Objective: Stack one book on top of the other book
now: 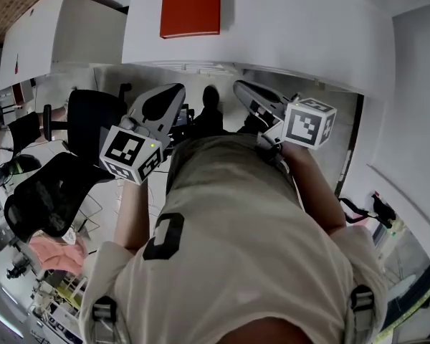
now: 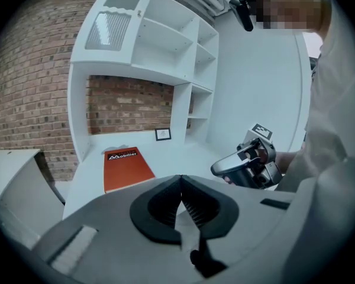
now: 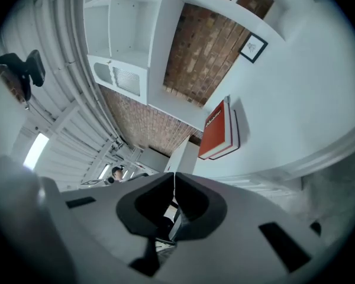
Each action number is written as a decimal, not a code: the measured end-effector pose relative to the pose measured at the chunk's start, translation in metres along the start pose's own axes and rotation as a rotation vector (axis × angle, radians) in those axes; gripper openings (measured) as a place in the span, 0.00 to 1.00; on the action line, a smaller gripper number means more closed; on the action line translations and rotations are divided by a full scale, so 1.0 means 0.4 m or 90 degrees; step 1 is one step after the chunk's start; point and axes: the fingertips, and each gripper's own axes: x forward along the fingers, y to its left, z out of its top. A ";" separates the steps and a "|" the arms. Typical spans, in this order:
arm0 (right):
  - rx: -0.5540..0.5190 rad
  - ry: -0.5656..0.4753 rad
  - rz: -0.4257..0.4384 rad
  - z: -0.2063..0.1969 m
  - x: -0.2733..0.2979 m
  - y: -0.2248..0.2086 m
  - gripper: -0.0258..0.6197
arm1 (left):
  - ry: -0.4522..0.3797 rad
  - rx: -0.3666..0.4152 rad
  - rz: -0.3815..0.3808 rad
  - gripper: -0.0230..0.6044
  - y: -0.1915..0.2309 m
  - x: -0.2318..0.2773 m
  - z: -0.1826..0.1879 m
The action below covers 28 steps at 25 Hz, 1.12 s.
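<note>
Head view, left to right.

Far left: two black office chairs (image 1: pixel 49 192) on the floor, well apart from the desk.

Left of centre: left gripper (image 1: pixel 176 90), held low over the floor in front of the white desk (image 1: pixel 294 27), marker cube at its rear. Fingers pressed together along their whole length in the left gripper view (image 2: pixel 180 181), with nothing between them.

Centre, bottom: person's beige shirt (image 1: pixel 236 228), filling the lower half of the view, a forearm reaching out to each gripper.

Centre, top: orange book (image 1: pixel 190 6), lying flat on the desk near its front edge, cover up, white lettering along one end. Same book in the left gripper view (image 2: pixel 125 167) and in the right gripper view (image 3: pixel 218 132). In the latter, second book (image 3: pixel 235 123) directly beneath it, only its edge showing, both edges roughly flush. Neither gripper touching the stack.

Right of centre: right gripper (image 1: pixel 241 87), just beside the left one and likewise short of the desk, marker cube at the wrist. Fingers closed tip to tip in its own view (image 3: pixel 173 177), gripping nothing. Also seen from the left gripper view (image 2: pixel 218 169), well apart from the books.

Background, gripper views: white shelf unit (image 2: pixel 165 40) standing on the desk, brick wall (image 2: pixel 35 87) behind, small framed picture (image 2: pixel 163 134) upright at the back.
</note>
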 end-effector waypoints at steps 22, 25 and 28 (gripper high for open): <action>-0.059 0.107 0.017 -0.151 0.190 0.132 0.05 | -0.038 -0.102 -0.001 0.04 0.161 -0.182 -0.122; -0.065 0.131 0.010 -0.205 0.231 0.150 0.05 | -0.049 -0.119 -0.004 0.04 0.193 -0.223 -0.163; -0.069 0.160 0.005 -0.262 0.280 0.171 0.05 | -0.052 -0.140 -0.005 0.04 0.239 -0.265 -0.207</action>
